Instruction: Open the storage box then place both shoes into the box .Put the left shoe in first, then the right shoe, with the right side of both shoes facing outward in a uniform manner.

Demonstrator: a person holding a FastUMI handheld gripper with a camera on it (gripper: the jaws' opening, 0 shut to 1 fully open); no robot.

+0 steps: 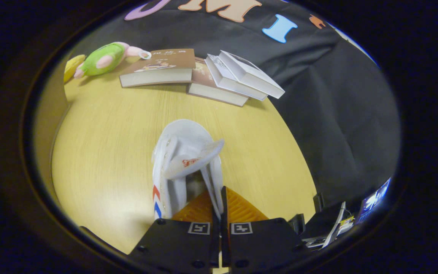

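The fingers [219, 198] were closed together, pinching the side wall of the white leather shoe with red and blue chevrons [183, 167]. The shoe hung above the pale wood-grain counter [108, 144]. Beyond it lay a row of stacked books [203, 74] and a green plush toy [103, 59].
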